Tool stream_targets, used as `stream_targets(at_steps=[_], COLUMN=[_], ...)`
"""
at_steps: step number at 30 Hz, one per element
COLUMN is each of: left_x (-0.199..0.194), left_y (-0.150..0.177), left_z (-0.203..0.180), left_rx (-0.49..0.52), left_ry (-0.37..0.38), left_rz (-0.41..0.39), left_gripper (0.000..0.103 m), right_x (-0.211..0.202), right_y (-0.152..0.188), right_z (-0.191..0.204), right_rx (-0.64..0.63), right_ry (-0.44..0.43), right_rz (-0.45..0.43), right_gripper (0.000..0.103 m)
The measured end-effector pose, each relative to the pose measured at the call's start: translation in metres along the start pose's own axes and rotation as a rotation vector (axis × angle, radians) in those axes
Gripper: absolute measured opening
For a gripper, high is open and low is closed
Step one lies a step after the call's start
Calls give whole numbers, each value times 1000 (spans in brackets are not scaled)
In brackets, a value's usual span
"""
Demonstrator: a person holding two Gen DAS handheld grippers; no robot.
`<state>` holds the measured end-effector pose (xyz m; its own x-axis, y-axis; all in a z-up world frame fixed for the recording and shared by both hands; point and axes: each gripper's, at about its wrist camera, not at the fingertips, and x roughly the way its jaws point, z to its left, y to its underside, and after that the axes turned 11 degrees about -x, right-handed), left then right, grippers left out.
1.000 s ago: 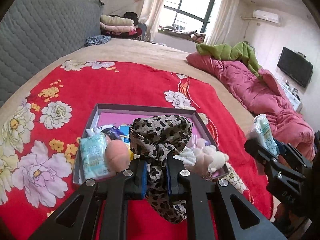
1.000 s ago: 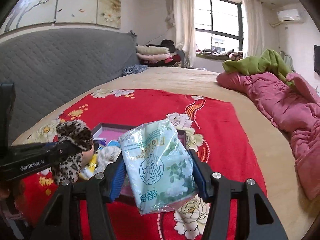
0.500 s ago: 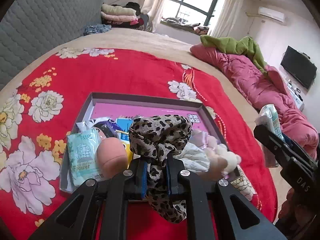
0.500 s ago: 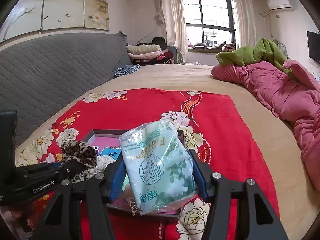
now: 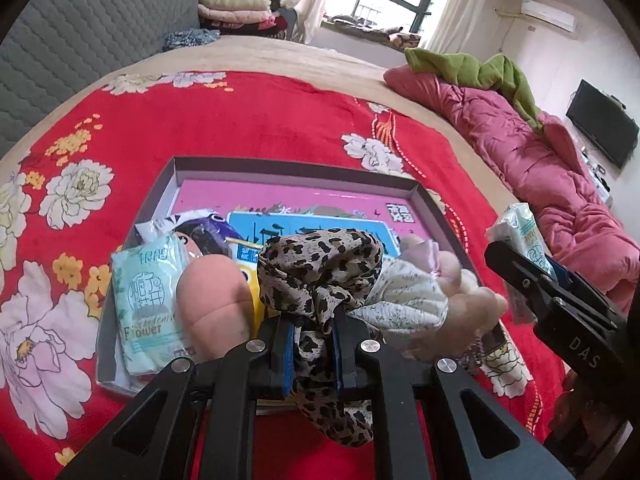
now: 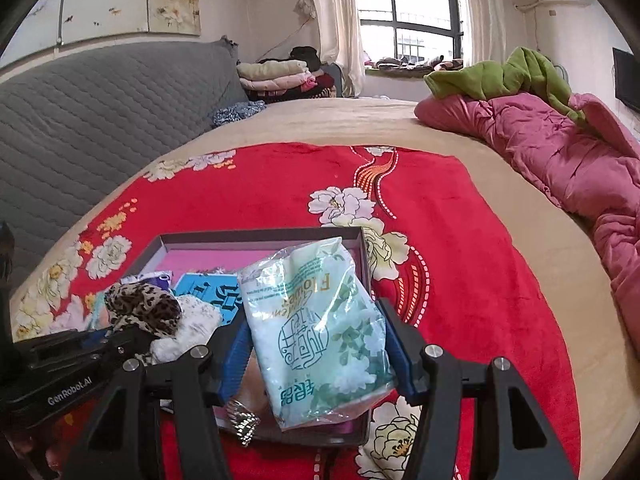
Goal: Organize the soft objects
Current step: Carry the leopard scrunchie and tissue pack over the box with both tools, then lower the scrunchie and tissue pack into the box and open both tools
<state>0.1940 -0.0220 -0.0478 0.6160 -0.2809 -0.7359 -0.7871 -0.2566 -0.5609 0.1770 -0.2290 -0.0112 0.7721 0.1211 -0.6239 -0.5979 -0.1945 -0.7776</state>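
My left gripper (image 5: pixel 314 344) is shut on a leopard-print cloth (image 5: pixel 320 264), held just above the near end of a shallow grey box (image 5: pixel 280 168) with a pink floor. In the box lie a pale green tissue pack (image 5: pixel 146 300), a peach-coloured soft ball (image 5: pixel 214 300), a white speckled cloth (image 5: pixel 404 300) and a plush toy (image 5: pixel 460 312). My right gripper (image 6: pixel 316 344) is shut on a second green tissue pack (image 6: pixel 316 324), held over the box's right side (image 6: pixel 256 236). That gripper also shows at the right edge of the left wrist view, tissue pack (image 5: pixel 520 228) in it.
The box rests on a red flowered blanket (image 5: pixel 240 120) over a tan bed. A pink quilt (image 6: pixel 560 152) with a green garment (image 6: pixel 500 76) lies along the right. A grey padded headboard (image 6: pixel 100 120) and folded clothes (image 6: pixel 276 76) stand at the back.
Both grippers have moved down and forward toward the box, which now looks larger and nearer. Each keeps its hold, the cloth in the left, the tissue pack in the right.
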Motion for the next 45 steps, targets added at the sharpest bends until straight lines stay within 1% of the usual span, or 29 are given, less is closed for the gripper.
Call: stream_targets(at_steps=[7, 10, 13, 16, 19, 21, 22, 24, 27, 31, 33, 35, 39, 41, 44, 45], left_x=[7, 8, 9, 8, 5, 0, -2, -8, -16, -30, -40, -51, -70, -79, -90, -94], left_y=[1, 2, 2, 1, 0, -1, -1, -2, -2, -2, -1, 0, 6, 11, 17, 20], left_z=[3, 4, 6, 6, 5, 5, 3, 1, -2, -1, 0, 1, 0, 0, 2, 2], left_rx=[2, -1, -5, -7, -10, -17, -14, -7, 5, 5, 0, 0, 22, 33, 37, 42], left_ry=[-7, -9, -9, -1, 12, 26, 32, 34, 25, 9, 1, -7, -34, -45, -74, -94], left_rz=[12, 14, 19, 17, 14, 5, 0, -11, -26, -50, -67, -85, -106, -114, -119, -121], left_gripper=[14, 14, 16, 19, 28, 40, 43, 53, 60, 63, 72, 74, 76, 76, 76, 76], right_x=[17, 25, 30, 30, 26, 21, 19, 15, 7, -9, -21, -32, -55, -62, -72, -75], right_y=[5, 8, 10, 12, 11, 10, 9, 7, 5, 1, 0, 0, 1, 3, 9, 12], right_z=[6, 11, 12, 10, 11, 13, 14, 16, 17, 14, 17, 21, 34, 41, 51, 54], right_rx=[5, -9, 10, 29, 19, 3, -2, -18, -34, -28, -30, -28, -18, -26, -36, -31], right_ry=[-32, -32, -61, -67, -68, -63, -61, -49, -24, -23, -31, -36, -43, -16, -4, 0], right_rz=[39, 75, 91, 88, 75, 57, 50, 39, 14, -24, -45, -59, -69, -60, -64, -61], right_gripper=[59, 59, 61, 63, 70, 73, 73, 73, 74, 74, 74, 74, 74, 74, 74, 74])
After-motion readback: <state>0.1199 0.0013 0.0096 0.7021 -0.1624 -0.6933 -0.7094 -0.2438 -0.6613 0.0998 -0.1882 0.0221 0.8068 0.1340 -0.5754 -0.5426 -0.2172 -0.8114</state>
